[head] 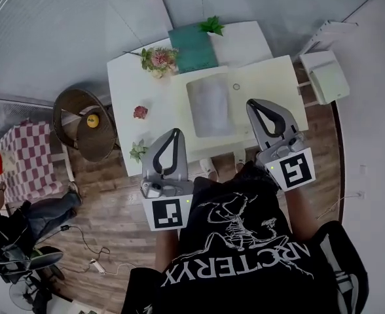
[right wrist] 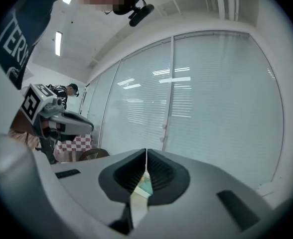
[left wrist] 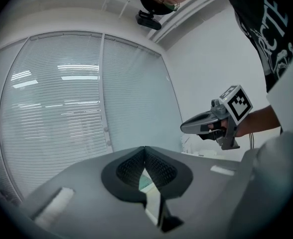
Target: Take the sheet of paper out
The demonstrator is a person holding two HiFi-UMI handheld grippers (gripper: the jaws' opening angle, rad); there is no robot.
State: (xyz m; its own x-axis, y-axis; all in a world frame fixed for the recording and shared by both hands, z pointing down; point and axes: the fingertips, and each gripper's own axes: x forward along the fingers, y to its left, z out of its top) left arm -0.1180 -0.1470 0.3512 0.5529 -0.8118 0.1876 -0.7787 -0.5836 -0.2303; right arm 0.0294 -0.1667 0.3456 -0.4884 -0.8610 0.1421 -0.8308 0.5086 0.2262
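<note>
On the white table (head: 146,87) lies a grey, see-through sleeve (head: 211,104), flat, near the table's front edge; I cannot make out a sheet inside it. My left gripper (head: 175,133) is held over the floor at the table's front left, jaws shut with nothing between them (left wrist: 144,148). My right gripper (head: 252,103) hangs just right of the sleeve, apart from it, jaws also shut and empty (right wrist: 146,152). Both gripper views look out level at window blinds. Each shows the other gripper beside it: the right gripper (left wrist: 206,126) and the left gripper (right wrist: 62,121).
A teal book (head: 192,48), a green plant (head: 212,25) and a bouquet (head: 158,59) stand at the table's far side. A small ring (head: 236,87) lies by the sleeve. A wicker chair (head: 88,120) stands left, a white box (head: 327,76) right.
</note>
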